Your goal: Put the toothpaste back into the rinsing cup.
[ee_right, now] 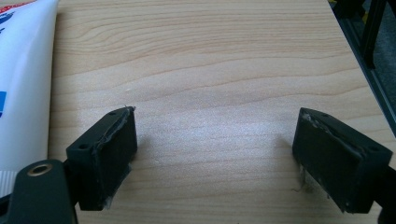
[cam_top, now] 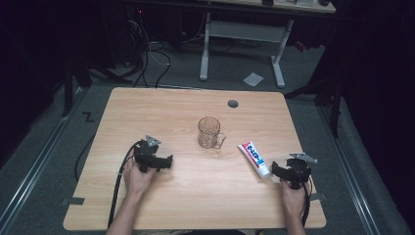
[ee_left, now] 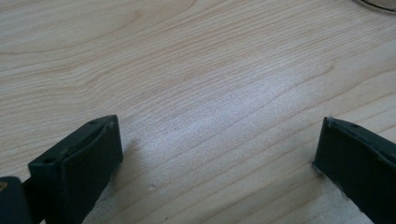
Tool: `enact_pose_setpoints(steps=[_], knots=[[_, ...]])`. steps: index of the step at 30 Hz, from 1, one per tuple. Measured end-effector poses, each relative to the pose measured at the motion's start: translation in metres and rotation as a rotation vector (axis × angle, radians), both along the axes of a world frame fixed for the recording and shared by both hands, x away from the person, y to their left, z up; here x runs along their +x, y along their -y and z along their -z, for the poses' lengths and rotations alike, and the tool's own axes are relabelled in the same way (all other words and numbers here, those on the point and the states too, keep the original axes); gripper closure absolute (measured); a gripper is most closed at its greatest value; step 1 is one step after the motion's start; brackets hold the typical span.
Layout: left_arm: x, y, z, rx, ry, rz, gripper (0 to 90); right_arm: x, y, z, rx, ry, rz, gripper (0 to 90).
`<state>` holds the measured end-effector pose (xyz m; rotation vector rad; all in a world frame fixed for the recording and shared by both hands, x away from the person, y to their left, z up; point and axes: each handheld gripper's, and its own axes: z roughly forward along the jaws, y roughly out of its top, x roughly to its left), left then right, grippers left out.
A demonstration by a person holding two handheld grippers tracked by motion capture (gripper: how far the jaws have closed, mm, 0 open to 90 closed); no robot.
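A clear glass mug [cam_top: 210,133] with a handle stands upright near the middle of the wooden table [cam_top: 161,107]. A white toothpaste tube [cam_top: 254,158] with red and blue print lies flat to its right; its white side [ee_right: 23,84] runs along the left edge of the right gripper view. My right gripper [cam_top: 286,171] rests low on the table just right of the tube's cap end, open [ee_right: 215,144] over bare wood. My left gripper [cam_top: 164,161] sits on the table left of the mug, open [ee_left: 219,154], nothing between its jaws.
A round cable hole [cam_top: 233,104] is set into the table's far side. Beyond the table stand a white desk frame [cam_top: 240,44], loose cables [cam_top: 147,54] and a scrap of paper [cam_top: 253,79] on the grey floor. The table's right edge [ee_right: 348,37] lies close to my right gripper.
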<state>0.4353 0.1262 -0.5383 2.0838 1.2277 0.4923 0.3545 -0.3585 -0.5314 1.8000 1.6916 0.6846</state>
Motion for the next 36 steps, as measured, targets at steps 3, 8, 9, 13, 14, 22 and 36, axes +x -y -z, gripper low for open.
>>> enact_pose_setpoints(steps=[3, 8, 9, 13, 14, 22, 36], knots=[[0.0, 0.0, 0.0, -0.001, 0.0, 0.0, 1.1, 0.0, -0.0001, 0.0, 0.0, 0.001, 0.001, 14.0], [-0.0001, 0.0, 0.0, -0.001, 0.0, -0.001, 1.2, -0.0002, -0.0009, -0.0004, -0.002, -0.003, 0.005, 14.9], [-0.0001, 0.0001, 0.0, -0.001, 0.0, -0.002, 1.2, -0.0002, -0.0009, -0.0004, -0.003, -0.002, 0.003, 15.0], [-0.0004, 0.0002, 0.0, -0.001, 0.0, -0.003, 1.4, -0.0001, -0.0007, -0.0003, -0.003, -0.001, 0.0, 15.0], [-0.0004, 0.0002, 0.0, -0.001, 0.0, -0.003, 1.4, -0.0001, -0.0008, -0.0003, 0.0, -0.001, 0.0, 15.0], [-0.0005, 0.0002, -0.0001, -0.001, 0.001, -0.003, 1.5, 0.0009, 0.0015, -0.0005, 0.003, -0.004, -0.037, 14.5], [-0.0006, 0.0003, -0.0001, -0.002, 0.001, -0.004, 1.5, -0.0063, -0.0038, -0.0097, 0.021, 0.008, -0.098, 20.4]])
